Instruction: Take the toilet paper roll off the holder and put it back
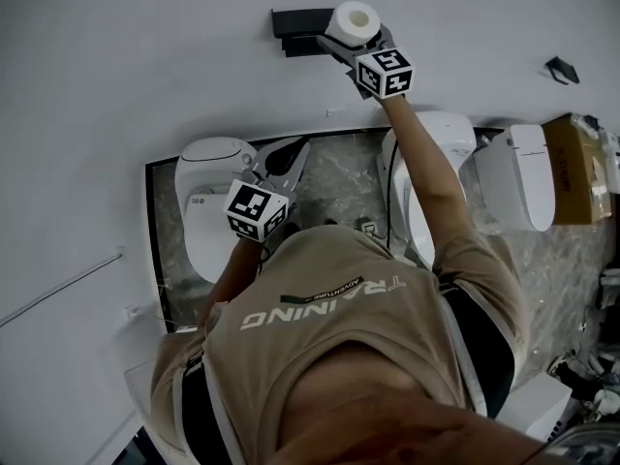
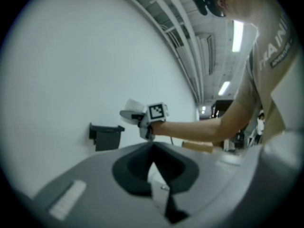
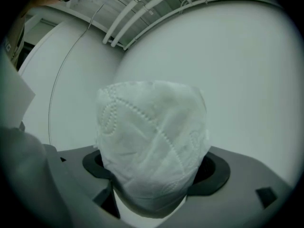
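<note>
A white toilet paper roll (image 1: 354, 17) is clamped in my right gripper (image 1: 351, 35), held up close to the white wall. It sits just right of the black wall holder (image 1: 300, 22), apart from it. In the right gripper view the embossed roll (image 3: 152, 141) fills the space between the jaws and hides the holder. The left gripper view shows the roll (image 2: 133, 107) held a little right of and above the holder (image 2: 105, 136). My left gripper (image 1: 302, 145) hangs lower, over the toilets, with its jaws together and nothing in them.
Below the wall stand three white toilets: left (image 1: 208, 201), middle (image 1: 436, 143) and right (image 1: 518, 177), on a marble-patterned floor. A cardboard box (image 1: 576, 168) is at the far right. A thin rail (image 1: 58, 289) runs along the wall at the left.
</note>
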Demonstrator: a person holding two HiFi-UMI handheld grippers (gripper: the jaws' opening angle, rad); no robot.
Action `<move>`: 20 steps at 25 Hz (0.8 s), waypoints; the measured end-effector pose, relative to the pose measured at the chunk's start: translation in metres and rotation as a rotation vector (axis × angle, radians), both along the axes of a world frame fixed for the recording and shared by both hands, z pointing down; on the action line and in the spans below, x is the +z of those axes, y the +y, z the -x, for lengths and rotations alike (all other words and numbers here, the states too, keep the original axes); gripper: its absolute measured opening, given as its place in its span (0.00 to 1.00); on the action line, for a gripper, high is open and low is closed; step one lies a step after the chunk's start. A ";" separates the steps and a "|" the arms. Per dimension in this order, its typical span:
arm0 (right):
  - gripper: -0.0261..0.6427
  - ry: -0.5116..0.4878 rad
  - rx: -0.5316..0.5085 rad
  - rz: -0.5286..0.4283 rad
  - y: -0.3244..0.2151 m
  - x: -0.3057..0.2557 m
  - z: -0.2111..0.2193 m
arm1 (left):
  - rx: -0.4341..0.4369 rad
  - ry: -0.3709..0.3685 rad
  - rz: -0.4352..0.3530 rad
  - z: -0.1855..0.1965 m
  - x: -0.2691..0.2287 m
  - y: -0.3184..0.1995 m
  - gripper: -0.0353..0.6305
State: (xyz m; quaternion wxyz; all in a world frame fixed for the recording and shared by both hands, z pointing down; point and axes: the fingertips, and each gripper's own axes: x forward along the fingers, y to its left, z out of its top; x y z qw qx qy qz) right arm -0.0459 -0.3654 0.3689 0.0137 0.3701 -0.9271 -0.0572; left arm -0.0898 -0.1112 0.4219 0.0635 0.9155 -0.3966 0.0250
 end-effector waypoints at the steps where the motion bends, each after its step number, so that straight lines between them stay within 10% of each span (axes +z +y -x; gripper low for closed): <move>1: 0.65 0.002 0.009 -0.021 -0.014 -0.006 0.002 | -0.002 -0.003 -0.004 0.001 -0.001 -0.001 0.05; 20: 0.65 0.086 0.059 0.133 -0.133 0.063 0.033 | -0.076 -0.017 0.058 0.020 0.010 -0.035 0.05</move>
